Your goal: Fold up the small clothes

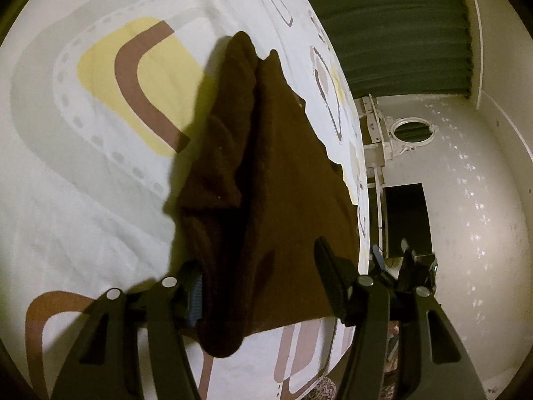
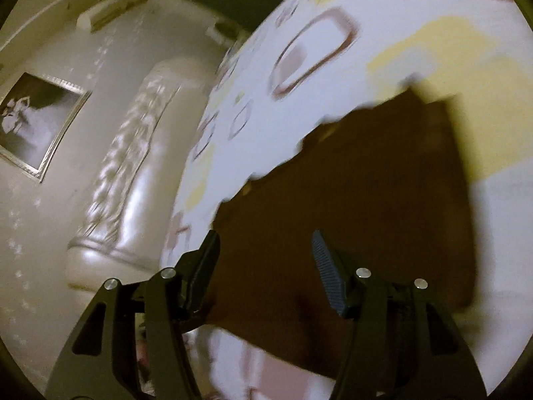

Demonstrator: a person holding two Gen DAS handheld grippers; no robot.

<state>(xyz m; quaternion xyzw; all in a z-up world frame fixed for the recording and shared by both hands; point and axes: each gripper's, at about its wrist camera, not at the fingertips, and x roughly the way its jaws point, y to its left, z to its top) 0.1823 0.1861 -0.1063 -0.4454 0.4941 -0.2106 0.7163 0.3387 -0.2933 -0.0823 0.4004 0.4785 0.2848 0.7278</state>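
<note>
a dark brown garment (image 1: 276, 166) lies on a bed covered by a white bedsheet (image 1: 83, 200) printed with yellow, brown and grey rounded shapes. in the left wrist view the cloth runs from a narrow far end down to a wide near edge, with one side folded over in a thick ridged layer along its left part and a deep crease down the middle. its right edge is ragged and lies near the side of the bed.

the left gripper (image 1: 256, 286) has its fingers apart, straddling the near edge of the garment, with the blue-padded left finger (image 1: 195, 300) right against the folded layer; whether the pads press on it cannot be told. the right gripper (image 2: 266, 266) also has its fingers apart, above the brown cloth, with nothing clamped; that view is blurred.

beyond the bed stand a green curtain (image 1: 393, 26), a pale wall (image 1: 466, 183) with an ornate oval mirror (image 1: 413, 131), and in the right wrist view a framed picture (image 2: 36, 123).
</note>
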